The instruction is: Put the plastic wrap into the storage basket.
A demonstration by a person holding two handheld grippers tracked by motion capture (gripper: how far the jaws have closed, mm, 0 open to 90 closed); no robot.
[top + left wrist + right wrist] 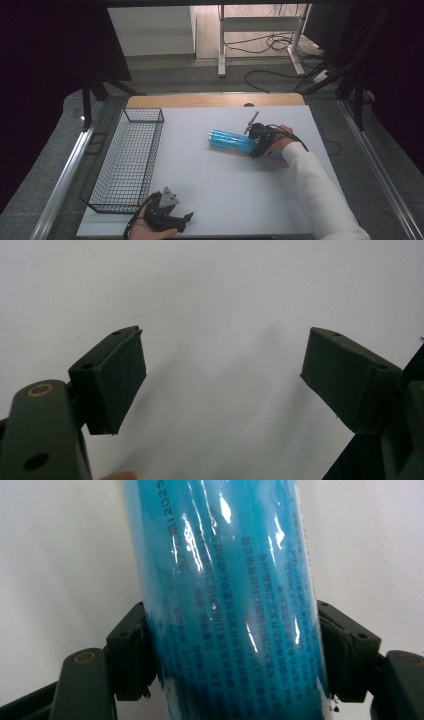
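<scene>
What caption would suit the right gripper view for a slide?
Right gripper shut on a blue plastic-wrapped pack over the white table.

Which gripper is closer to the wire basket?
Left. The left gripper sits open at the table's near edge, just beside the wire basket's near corner. The right gripper is across the table, clamped on a blue package.

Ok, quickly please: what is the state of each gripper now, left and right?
Left gripper: open, nothing between its fingers, above the white table.
Right gripper: closed on the blue tube, fingers pressing both its sides.
</scene>
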